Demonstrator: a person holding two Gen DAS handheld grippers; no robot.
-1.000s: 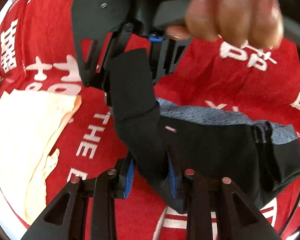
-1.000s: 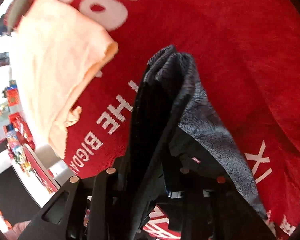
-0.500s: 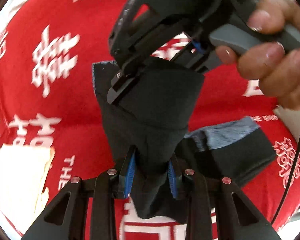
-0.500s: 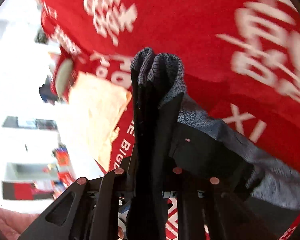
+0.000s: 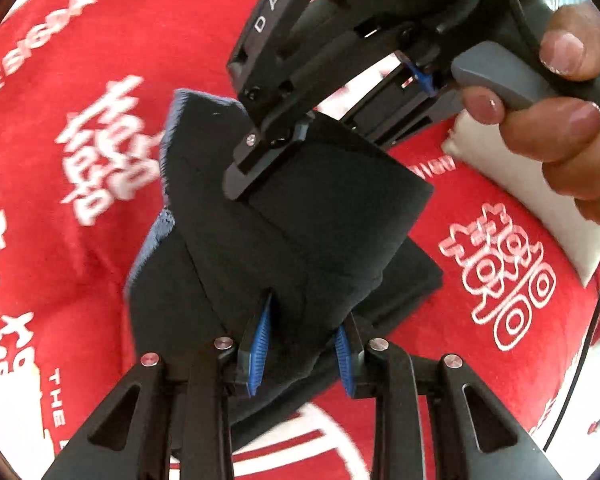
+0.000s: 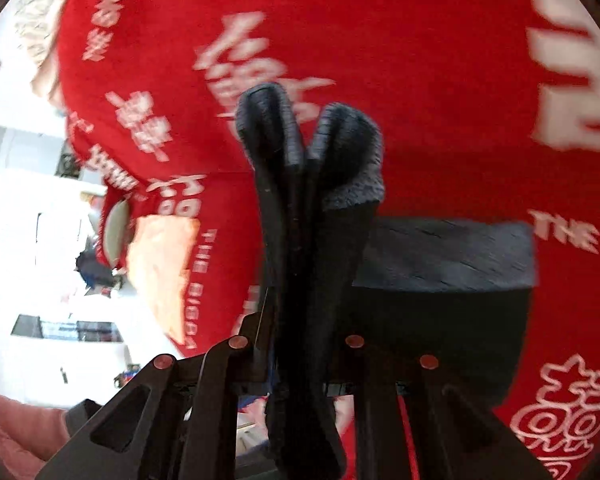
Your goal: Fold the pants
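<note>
The dark pants point(image 5: 300, 240), black outside with a blue-grey inner face, are bunched and lifted over the red cloth. My left gripper point(image 5: 302, 354) is shut on a thick fold of them between its blue pads. My right gripper point(image 5: 268, 156) shows in the left wrist view, clamped on the far edge of the same fold, with the hand behind it. In the right wrist view the pants point(image 6: 300, 240) stand as a doubled fold rising from my right gripper point(image 6: 300, 364), and their lower part lies to the right.
A red cloth with white lettering point(image 5: 80, 80) covers the table. A peach cloth point(image 6: 164, 264) lies at the left in the right wrist view. A white object point(image 5: 540, 200) lies under the hand. The table edge and room are at the left point(image 6: 40, 240).
Both grippers have swung round together with the pants held. The fold has lifted higher. The peach cloth has left the left wrist view.
</note>
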